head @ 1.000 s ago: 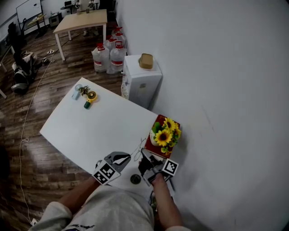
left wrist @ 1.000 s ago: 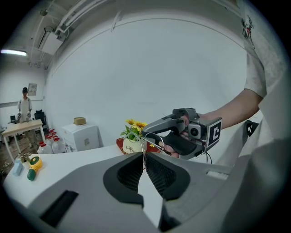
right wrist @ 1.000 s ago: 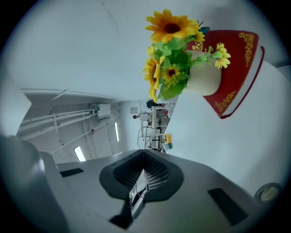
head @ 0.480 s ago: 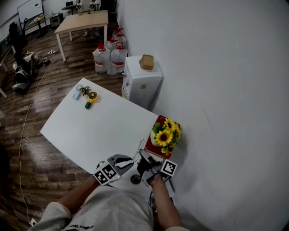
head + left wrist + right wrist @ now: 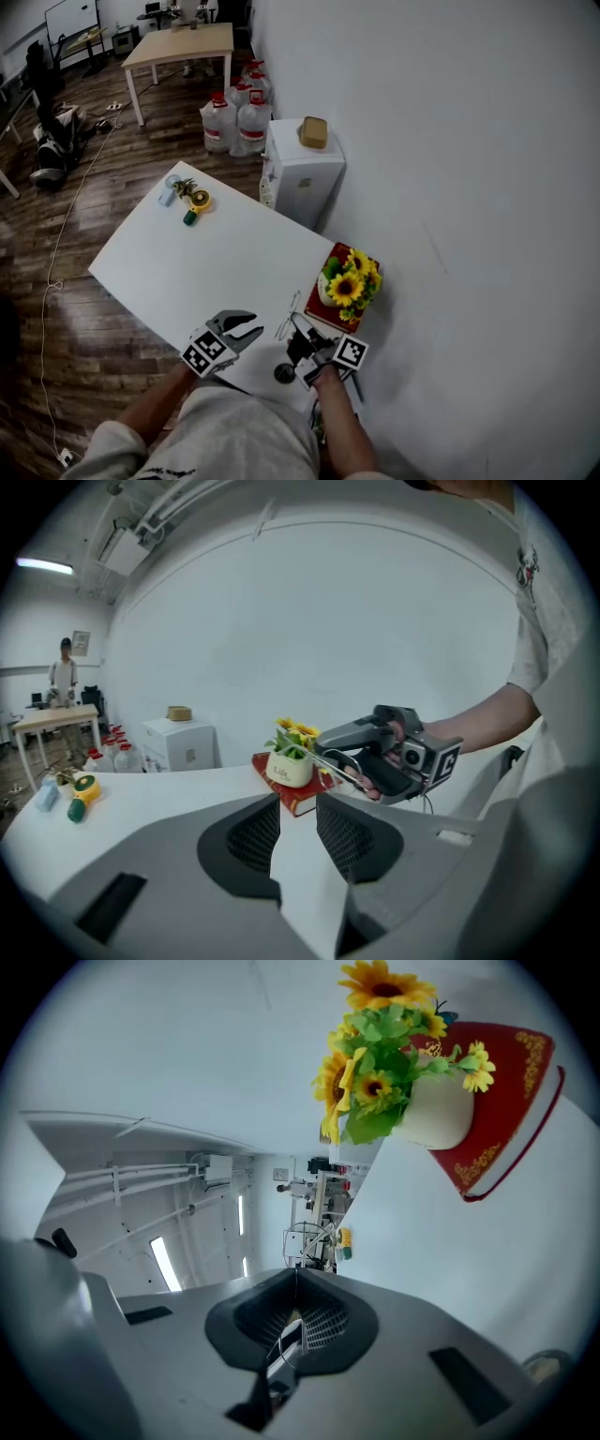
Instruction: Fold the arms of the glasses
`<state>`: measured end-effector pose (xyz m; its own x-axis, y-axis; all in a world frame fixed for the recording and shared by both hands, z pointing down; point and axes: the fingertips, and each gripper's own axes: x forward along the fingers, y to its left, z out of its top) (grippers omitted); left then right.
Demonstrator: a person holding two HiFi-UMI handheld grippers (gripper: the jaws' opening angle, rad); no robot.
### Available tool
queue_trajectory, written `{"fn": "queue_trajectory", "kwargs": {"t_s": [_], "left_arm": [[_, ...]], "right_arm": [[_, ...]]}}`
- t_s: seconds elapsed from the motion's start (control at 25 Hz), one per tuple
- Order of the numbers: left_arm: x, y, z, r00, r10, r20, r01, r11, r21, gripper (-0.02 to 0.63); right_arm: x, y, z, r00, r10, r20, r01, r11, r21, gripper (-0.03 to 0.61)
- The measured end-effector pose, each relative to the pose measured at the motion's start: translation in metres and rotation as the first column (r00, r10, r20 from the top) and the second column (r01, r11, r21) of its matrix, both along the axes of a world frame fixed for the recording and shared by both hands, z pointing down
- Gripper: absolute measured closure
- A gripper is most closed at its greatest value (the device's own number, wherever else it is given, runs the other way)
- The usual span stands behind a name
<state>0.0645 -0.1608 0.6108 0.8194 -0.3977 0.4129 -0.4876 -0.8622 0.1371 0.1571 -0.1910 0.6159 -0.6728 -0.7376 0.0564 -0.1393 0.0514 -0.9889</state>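
Note:
Thin wire-framed glasses (image 5: 287, 317) hang above the near corner of the white table (image 5: 206, 267). My right gripper (image 5: 298, 330) is shut on them, and part of the frame (image 5: 302, 1241) juts past its closed jaws (image 5: 297, 1274). My left gripper (image 5: 251, 328) floats a short way to the left of the glasses, apart from them. Its jaws are opening and nothing lies between them (image 5: 295, 808). In the left gripper view the right gripper (image 5: 323, 752) shows ahead with the glasses (image 5: 339, 764) in its tips.
A pot of sunflowers (image 5: 347, 286) stands on a red book (image 5: 330, 319) by the wall, just beyond the right gripper. A dark round object (image 5: 284, 373) lies near the table's front edge. A yellow tape dispenser (image 5: 192, 202) and a small bottle (image 5: 170, 194) sit at the far corner.
My left gripper has drawn back to the left, away from the glasses, and its jaws have parted. The right gripper still holds the glasses in much the same place.

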Motion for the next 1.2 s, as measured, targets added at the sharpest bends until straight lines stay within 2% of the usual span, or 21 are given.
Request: {"fn": "queue_trajectory", "kwargs": {"t_s": [0.08, 0.2, 0.36, 0.48, 0.64, 0.92, 1.2], "left_arm": [[-0.017, -0.016, -0.006, 0.998, -0.069, 0.003, 0.069, 0.997, 0.02, 0.499], [-0.046, -0.04, -0.014, 0.983, -0.181, -0.008, 0.181, 0.982, 0.052, 0.54], [-0.082, -0.065, -0.034, 0.944, -0.327, -0.038, 0.329, 0.938, 0.109, 0.593], [-0.099, -0.074, -0.042, 0.92, -0.388, -0.046, 0.391, 0.912, 0.12, 0.603], [-0.106, -0.077, -0.048, 0.914, -0.402, -0.053, 0.405, 0.906, 0.124, 0.604], [-0.103, -0.072, -0.051, 0.916, -0.392, -0.084, 0.399, 0.91, 0.115, 0.606], [-0.104, -0.067, -0.046, 0.921, -0.383, -0.07, 0.389, 0.915, 0.104, 0.606]], "right_arm": [[-0.002, 0.001, -0.003, 1.0, -0.002, 0.007, 0.002, 1.0, 0.008, 0.57], [-0.007, 0.002, -0.008, 1.0, -0.009, 0.011, 0.009, 1.0, 0.03, 0.569], [-0.013, 0.002, -0.009, 1.0, -0.013, 0.003, 0.013, 0.999, 0.036, 0.569], [-0.014, 0.002, -0.007, 1.0, -0.02, -0.008, 0.02, 0.999, 0.035, 0.569], [-0.018, 0.004, -0.003, 0.999, -0.029, -0.025, 0.029, 0.999, 0.032, 0.569], [-0.019, 0.003, -0.002, 0.998, -0.043, -0.038, 0.045, 0.998, 0.037, 0.569], [-0.022, 0.006, -0.005, 0.998, -0.047, -0.038, 0.048, 0.998, 0.035, 0.57]]}}
